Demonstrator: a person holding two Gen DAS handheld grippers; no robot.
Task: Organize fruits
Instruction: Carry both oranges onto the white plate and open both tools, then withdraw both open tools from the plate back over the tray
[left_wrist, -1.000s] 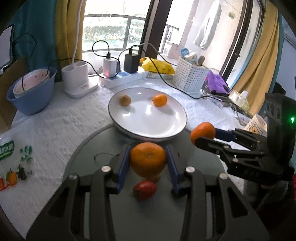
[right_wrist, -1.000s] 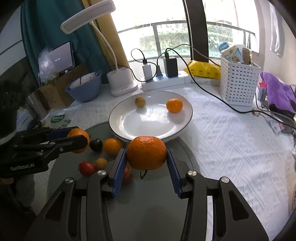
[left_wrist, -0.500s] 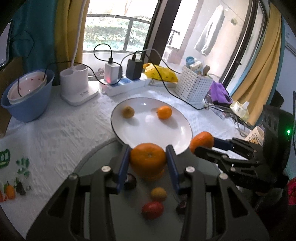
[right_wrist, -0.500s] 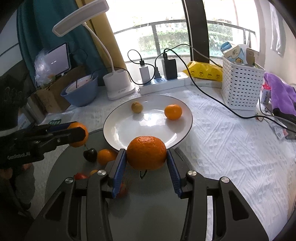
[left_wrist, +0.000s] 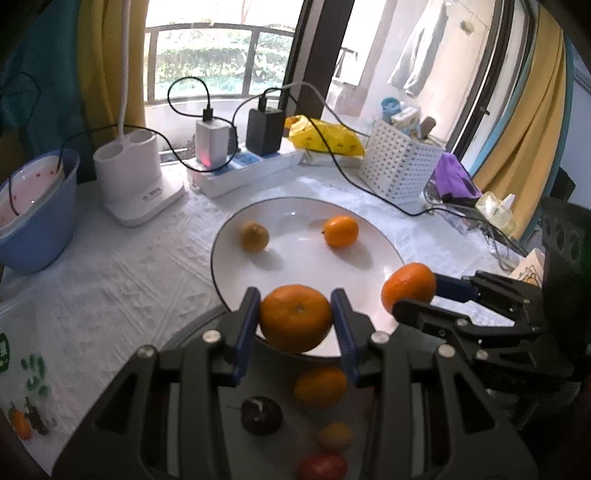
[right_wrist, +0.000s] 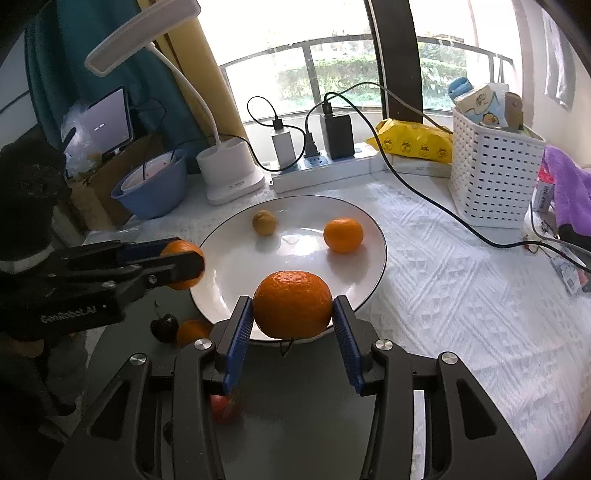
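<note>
Each tool grips an orange over the near rim of the white plate (left_wrist: 229, 236), the left tool (left_wrist: 295, 321) one orange (left_wrist: 295, 317) and the right tool (right_wrist: 293, 317) another (right_wrist: 293, 309), while two fruits (left_wrist: 340, 231) already lie on the plate and several fruits (left_wrist: 320, 387) wait on the dark mat (right_wrist: 303, 424) on the counter (right_wrist: 461, 295).
</note>
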